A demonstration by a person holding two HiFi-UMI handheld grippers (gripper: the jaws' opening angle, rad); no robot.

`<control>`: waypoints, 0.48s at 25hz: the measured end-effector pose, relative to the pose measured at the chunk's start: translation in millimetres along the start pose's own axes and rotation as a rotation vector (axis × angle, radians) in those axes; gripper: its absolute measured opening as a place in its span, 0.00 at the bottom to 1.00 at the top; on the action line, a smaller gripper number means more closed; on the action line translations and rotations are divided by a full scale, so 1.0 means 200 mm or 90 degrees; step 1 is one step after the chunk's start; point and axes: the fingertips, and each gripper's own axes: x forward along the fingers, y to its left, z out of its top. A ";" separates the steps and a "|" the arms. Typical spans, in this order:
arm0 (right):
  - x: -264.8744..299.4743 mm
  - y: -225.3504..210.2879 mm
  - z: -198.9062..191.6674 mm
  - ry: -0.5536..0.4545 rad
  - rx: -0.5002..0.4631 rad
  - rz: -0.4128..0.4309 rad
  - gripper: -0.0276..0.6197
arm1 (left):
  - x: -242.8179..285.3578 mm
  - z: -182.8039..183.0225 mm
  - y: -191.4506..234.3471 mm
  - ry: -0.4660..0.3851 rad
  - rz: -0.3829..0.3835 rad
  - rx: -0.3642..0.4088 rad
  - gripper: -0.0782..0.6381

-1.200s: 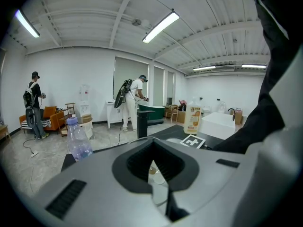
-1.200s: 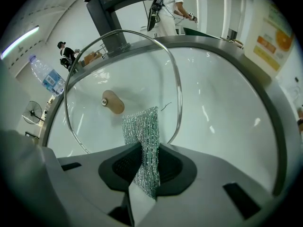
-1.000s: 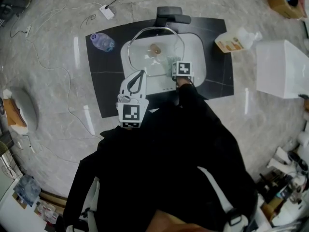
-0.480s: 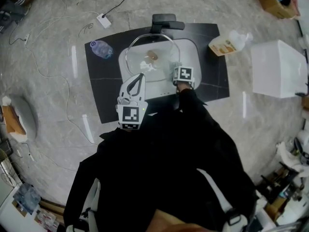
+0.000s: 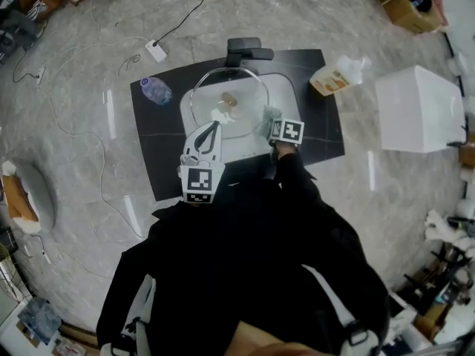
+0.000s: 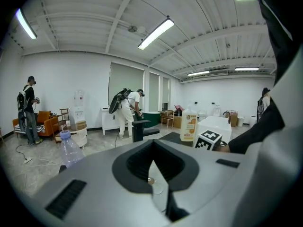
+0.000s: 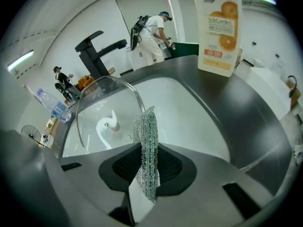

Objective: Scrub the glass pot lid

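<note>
Head view first: the person leans over a white sink (image 5: 295, 99) set in a black counter (image 5: 159, 150). The glass pot lid (image 5: 246, 93) is in the basin below the faucet (image 5: 247, 49), so drips should fall inside. The left gripper (image 5: 214, 124) reaches to the lid's near rim. The right gripper (image 5: 272, 122) comes in from the right with a scrubber (image 5: 267, 113) at its tip, just beside the lid's right edge. A soap bottle (image 5: 335, 76) lies on the counter's far right corner and a water bottle (image 5: 154, 90) on its far left, both out of the way.

Left gripper view: the jaws are drawn together at the tips. In the narrow gap behind them the lid's knob (image 6: 150, 179) shows straight ahead. I judge they are pinching the clear rim, which would steady the lid for rubbing, though the glass edge itself is hard to pick out.

Right gripper view: the jaws are clamped on the glittery mesh scrubber, which stands up between them with its upper part free to meet the glass. Ahead, the lid stands tilted up out of the basin, metal rim arching high and its face turned toward the scrubber. Lid and scrubber look close, but I cannot tell whether they touch.
</note>
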 end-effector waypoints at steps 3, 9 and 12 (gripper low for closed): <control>-0.06 0.04 0.02 -0.045 0.009 0.034 0.16 | 0.00 0.01 0.00 -0.004 -0.005 0.002 0.11; -0.29 0.14 0.13 -0.157 0.014 0.067 0.16 | -0.02 0.03 -0.02 -0.001 -0.023 0.008 0.11; -0.41 0.21 0.18 -0.212 -0.009 0.085 0.16 | -0.02 0.02 -0.02 0.003 -0.029 0.004 0.11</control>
